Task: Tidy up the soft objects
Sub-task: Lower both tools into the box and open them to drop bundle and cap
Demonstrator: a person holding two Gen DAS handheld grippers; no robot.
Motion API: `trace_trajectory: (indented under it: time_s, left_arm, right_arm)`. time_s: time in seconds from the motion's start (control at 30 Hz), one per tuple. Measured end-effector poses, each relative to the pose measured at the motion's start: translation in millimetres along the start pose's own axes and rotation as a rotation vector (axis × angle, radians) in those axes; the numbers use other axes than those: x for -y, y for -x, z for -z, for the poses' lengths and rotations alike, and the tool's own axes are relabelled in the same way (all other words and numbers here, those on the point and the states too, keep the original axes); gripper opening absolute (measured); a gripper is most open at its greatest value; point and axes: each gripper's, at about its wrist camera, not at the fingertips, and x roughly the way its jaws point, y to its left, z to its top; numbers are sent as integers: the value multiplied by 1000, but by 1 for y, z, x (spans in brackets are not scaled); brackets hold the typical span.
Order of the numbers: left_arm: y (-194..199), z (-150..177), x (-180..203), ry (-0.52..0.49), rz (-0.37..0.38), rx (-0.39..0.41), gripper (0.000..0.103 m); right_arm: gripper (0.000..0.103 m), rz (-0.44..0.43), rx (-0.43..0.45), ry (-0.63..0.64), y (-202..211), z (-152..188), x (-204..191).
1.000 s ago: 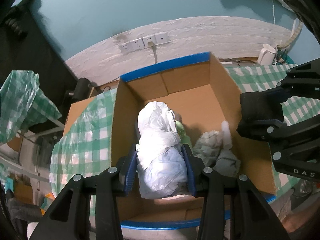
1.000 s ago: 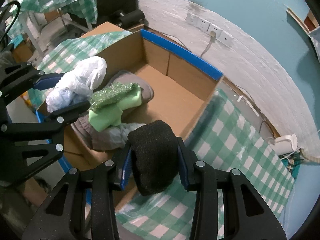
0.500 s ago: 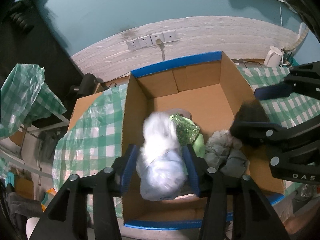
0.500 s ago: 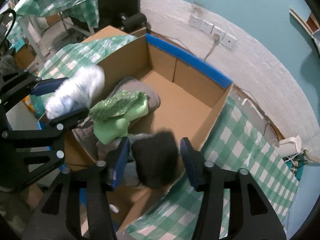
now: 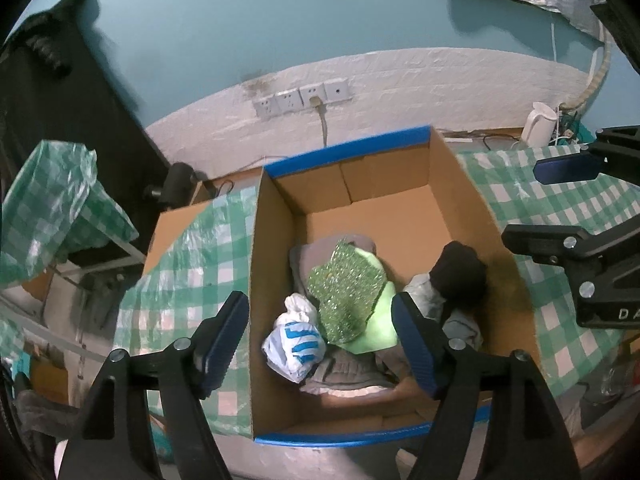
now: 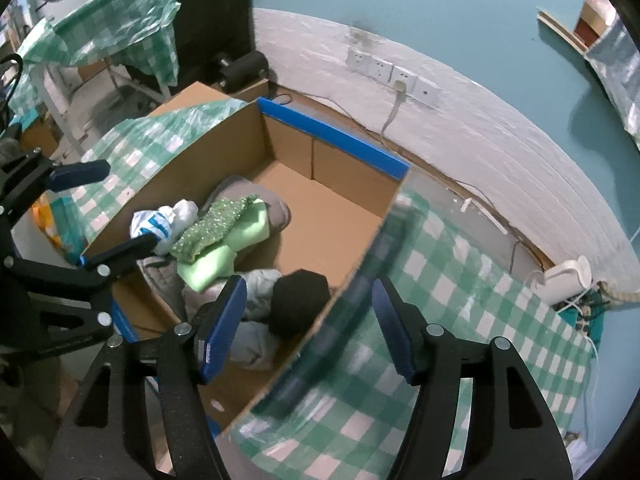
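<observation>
An open cardboard box [image 5: 472,216] [image 6: 288,140] with blue-taped rims holds soft things. A white plastic bag [image 5: 294,340] [image 6: 160,222] lies at its near left. A green sponge with a glittery top [image 5: 352,300] [image 6: 216,236] rests on grey cloth [image 5: 348,372]. A black soft lump [image 5: 460,276] [image 6: 298,300] lies on pale cloth [image 6: 256,280] at the near right. My left gripper [image 5: 320,344] is open and empty above the bag. My right gripper [image 6: 306,328] is open and empty above the box's right wall.
The box stands on a table with a green checked cloth [image 5: 188,260] [image 6: 460,320]. A white wall with sockets [image 5: 304,96] runs behind. A white kettle [image 6: 568,280] stands at the far right. Another cloth-covered table [image 5: 52,200] stands at the left.
Both grippers have opened. The white bag dropped from my left gripper into the box. The black lump dropped from my right gripper into the box. Both grippers have risen.
</observation>
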Motion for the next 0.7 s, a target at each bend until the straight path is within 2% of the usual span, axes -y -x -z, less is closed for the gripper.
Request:
trace_trajectory:
  time_s: [0.4, 0.7]
  left_arm:
    - [45, -12, 21, -41, 21, 117, 88]
    - [54, -18, 31, -49, 21, 120, 91]
  right_arm:
    - [68, 30, 80, -50, 46, 14, 23]
    - [69, 38, 122, -92, 69, 30, 43]
